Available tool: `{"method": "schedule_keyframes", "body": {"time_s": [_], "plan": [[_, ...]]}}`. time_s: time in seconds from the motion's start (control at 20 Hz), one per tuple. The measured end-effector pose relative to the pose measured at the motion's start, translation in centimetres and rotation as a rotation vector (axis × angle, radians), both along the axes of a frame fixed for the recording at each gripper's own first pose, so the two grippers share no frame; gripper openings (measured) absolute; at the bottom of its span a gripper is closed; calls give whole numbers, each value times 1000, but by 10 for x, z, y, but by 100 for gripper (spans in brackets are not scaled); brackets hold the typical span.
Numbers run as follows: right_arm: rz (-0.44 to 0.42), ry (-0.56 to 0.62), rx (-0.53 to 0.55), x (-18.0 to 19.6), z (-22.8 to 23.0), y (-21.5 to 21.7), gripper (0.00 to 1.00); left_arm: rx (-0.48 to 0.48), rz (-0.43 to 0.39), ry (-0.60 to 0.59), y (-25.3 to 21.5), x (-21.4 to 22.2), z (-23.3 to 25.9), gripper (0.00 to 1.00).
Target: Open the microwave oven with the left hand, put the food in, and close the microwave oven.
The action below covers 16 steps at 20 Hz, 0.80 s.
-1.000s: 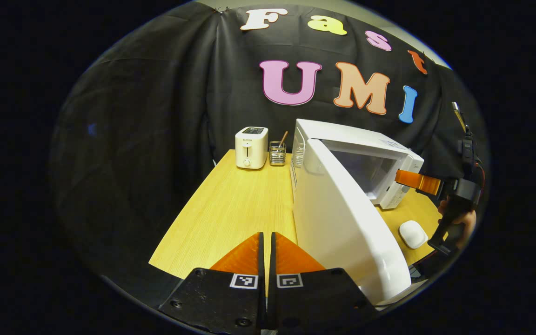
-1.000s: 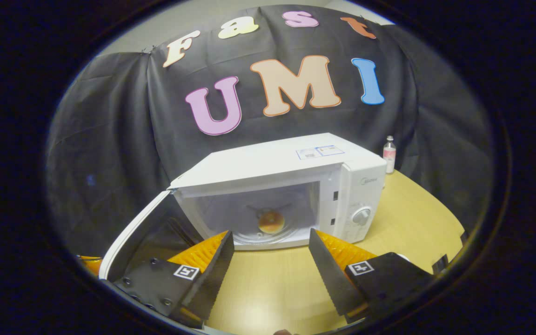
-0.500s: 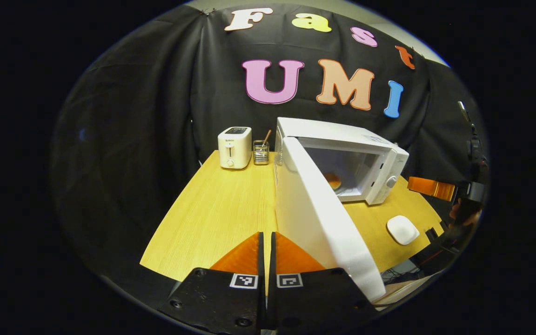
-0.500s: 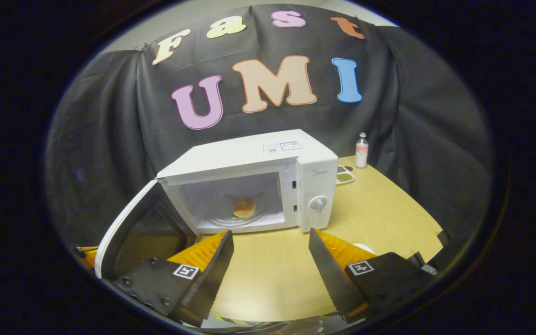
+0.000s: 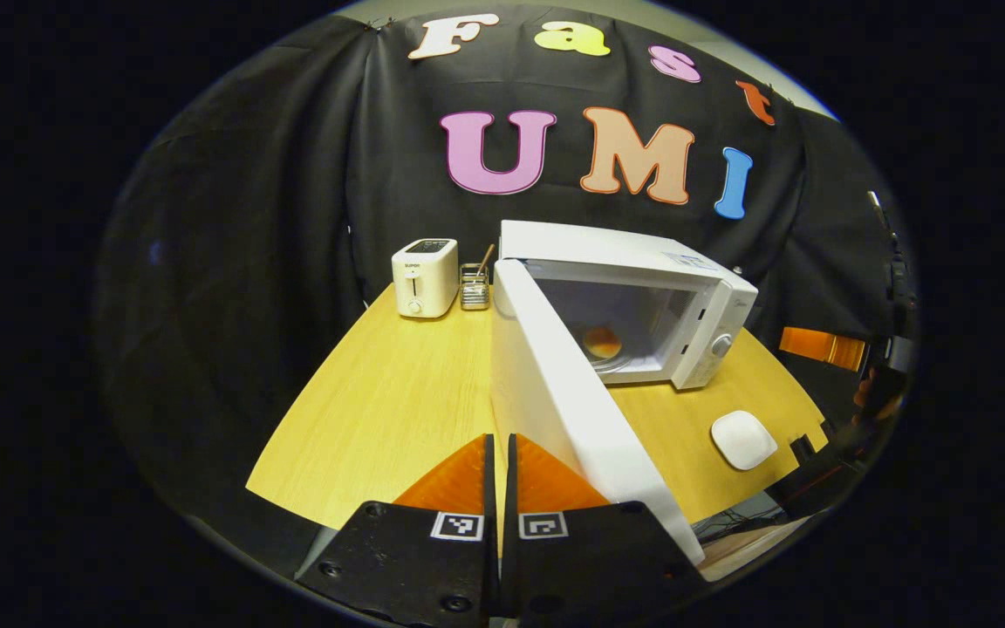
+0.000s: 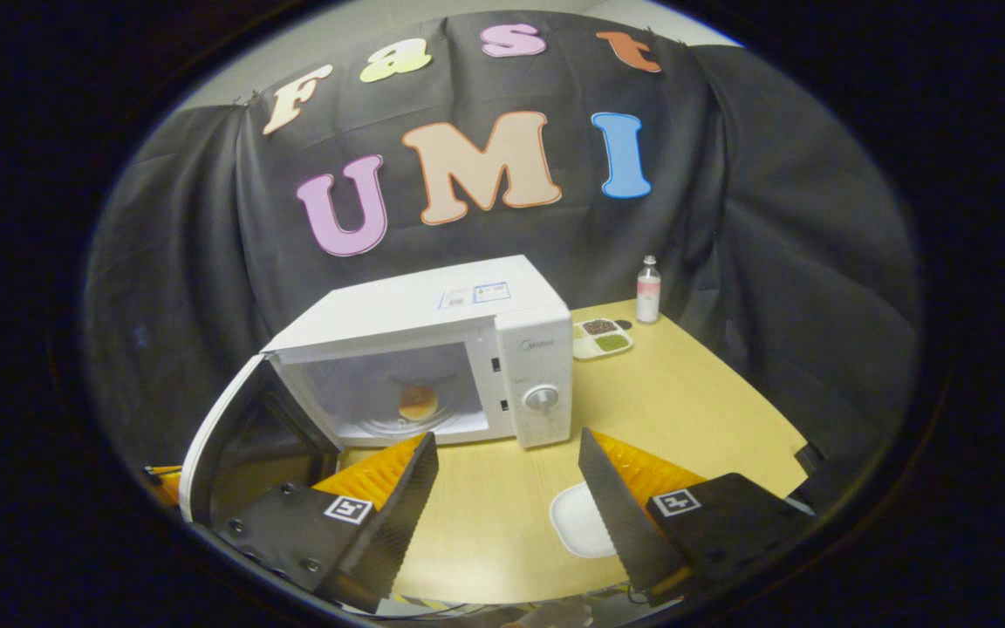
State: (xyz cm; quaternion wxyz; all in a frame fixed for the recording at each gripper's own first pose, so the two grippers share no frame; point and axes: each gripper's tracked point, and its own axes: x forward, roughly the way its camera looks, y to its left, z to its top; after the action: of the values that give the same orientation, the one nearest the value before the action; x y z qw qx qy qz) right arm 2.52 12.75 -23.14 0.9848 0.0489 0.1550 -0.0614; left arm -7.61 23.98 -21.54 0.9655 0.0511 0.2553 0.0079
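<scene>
Right gripper [image 6: 507, 488] pulled back; food [image 6: 418, 402] inside microwave [image 6: 433, 349], beyond fingers.

A black cloth wall [image 6: 729, 174] hangs behind the booth, falling in soft folds and wrapping round both sides; above its top edge a strip of pale plain wall [image 6: 433, 10] shows. In front stands a table [image 5: 398, 410] with a light wood-grain top — yellowish, evenly lit, with a faint sheen near its front edge [image 6: 485, 558]. Its far corners reach close to the cloth. Beyond the table's left side the space falls into shadow (nothing can be made out there). The light is indoor and diffuse — no hard shadows on the wood.
</scene>
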Motion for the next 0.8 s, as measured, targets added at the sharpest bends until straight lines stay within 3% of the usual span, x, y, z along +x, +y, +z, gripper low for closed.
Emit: {"method": "schedule_keyframes", "body": {"time_s": [0.2,0.25,0.3,0.45,0.5,0.55,0.8], "plan": [[8,10,13,5,3,-23,100,-19,-10,-1,-32,10,-4,1],[9,14,14,6,2,-29,92,-13,-10,-3,-39,14,-5,1],[10,17,14,8,1,-36,100,-11,-15,-3,-46,18,-5,1],[11,24,18,11,2,-52,100,-1,-29,-1,-69,26,-9,1],[9,25,19,12,1,-59,92,4,-37,1,-78,30,-10,0],[7,25,21,13,0,-65,100,7,-44,0,-85,33,-12,0],[4,28,42,19,-1,-87,100,-14,-79,-10,-128,56,-17,1]]}}
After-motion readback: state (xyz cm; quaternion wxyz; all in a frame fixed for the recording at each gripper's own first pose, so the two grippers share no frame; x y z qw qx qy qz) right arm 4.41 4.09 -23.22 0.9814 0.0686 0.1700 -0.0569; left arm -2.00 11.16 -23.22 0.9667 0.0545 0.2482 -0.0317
